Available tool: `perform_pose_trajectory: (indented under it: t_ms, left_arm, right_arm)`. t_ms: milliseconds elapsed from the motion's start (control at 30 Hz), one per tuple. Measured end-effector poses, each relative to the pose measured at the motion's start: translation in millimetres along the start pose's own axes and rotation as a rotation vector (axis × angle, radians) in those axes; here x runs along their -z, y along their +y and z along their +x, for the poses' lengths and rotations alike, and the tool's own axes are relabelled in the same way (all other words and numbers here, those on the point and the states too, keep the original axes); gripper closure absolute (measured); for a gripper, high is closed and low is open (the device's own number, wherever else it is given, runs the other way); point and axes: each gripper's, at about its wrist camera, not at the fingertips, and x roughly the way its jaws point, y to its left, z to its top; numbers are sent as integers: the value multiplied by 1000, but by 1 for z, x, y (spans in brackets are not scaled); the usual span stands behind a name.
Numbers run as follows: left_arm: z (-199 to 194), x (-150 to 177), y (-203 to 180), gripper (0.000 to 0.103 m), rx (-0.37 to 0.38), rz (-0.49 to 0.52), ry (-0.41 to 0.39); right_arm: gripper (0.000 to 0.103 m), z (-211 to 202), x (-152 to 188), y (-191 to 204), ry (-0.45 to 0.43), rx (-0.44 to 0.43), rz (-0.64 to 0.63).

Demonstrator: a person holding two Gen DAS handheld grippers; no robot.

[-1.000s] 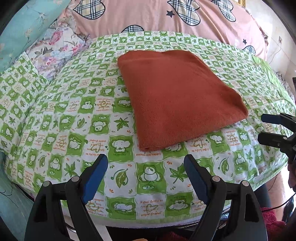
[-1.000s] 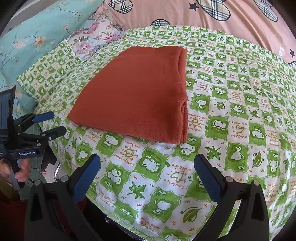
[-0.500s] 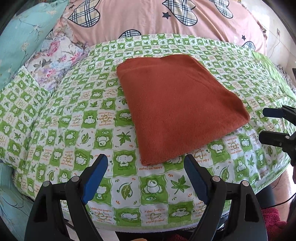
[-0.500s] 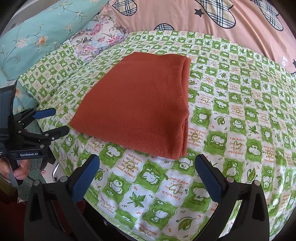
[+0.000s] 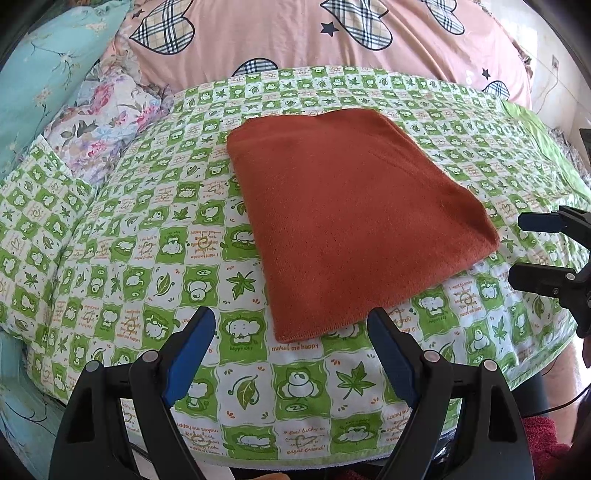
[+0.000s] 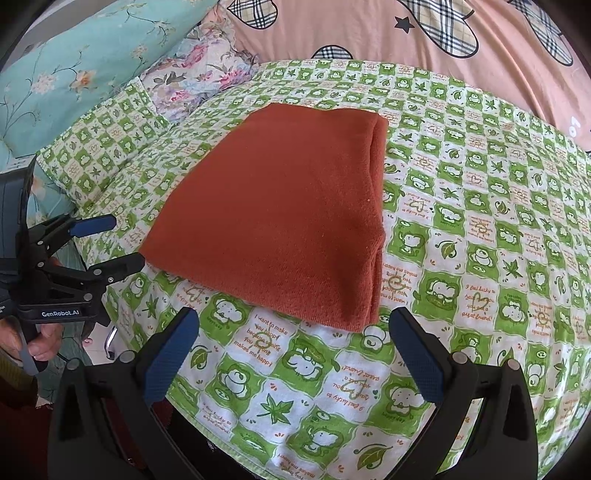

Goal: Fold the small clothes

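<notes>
A rust-orange cloth (image 5: 351,218) lies folded into a flat rectangle on a green and white checked cover (image 5: 147,251). It also shows in the right wrist view (image 6: 280,221). My left gripper (image 5: 291,350) is open and empty, above the cover just short of the cloth's near corner. My right gripper (image 6: 295,350) is open and empty, just short of the cloth's near edge. Each gripper shows at the edge of the other's view, the right one (image 5: 535,251) and the left one (image 6: 107,243), both open beside the cloth.
A pink quilt with plaid hearts (image 5: 332,33) lies behind the cover. A floral pillow (image 5: 103,122) and a teal pillow (image 5: 40,85) sit at the left. The cover's front edge (image 5: 295,456) drops off close below the grippers.
Both grippers have drawn back and lifted a little, so the cloth sits lower and farther in both views. The cloth has not moved and both grippers stay open.
</notes>
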Motion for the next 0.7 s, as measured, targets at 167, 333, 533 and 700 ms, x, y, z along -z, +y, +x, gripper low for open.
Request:
perform_pose_trajectory:
  t_ms: [167, 333, 533, 700]
  left_arm:
    - [1, -1, 0, 18, 0, 0, 1]
    - [2, -3, 3, 18, -3, 0, -1]
    - [1, -4, 4, 18, -9, -3, -4]
    - [0, -4, 3, 18, -11, -4, -6]
  right_arm:
    - [1, 2, -2, -1, -1, -1, -2]
    - [1, 3, -3, -1, 1, -2, -1]
    - [1, 2, -3, -2, -1, -4, -3]
    - [1, 2, -5, -2, -4, -2, -2]
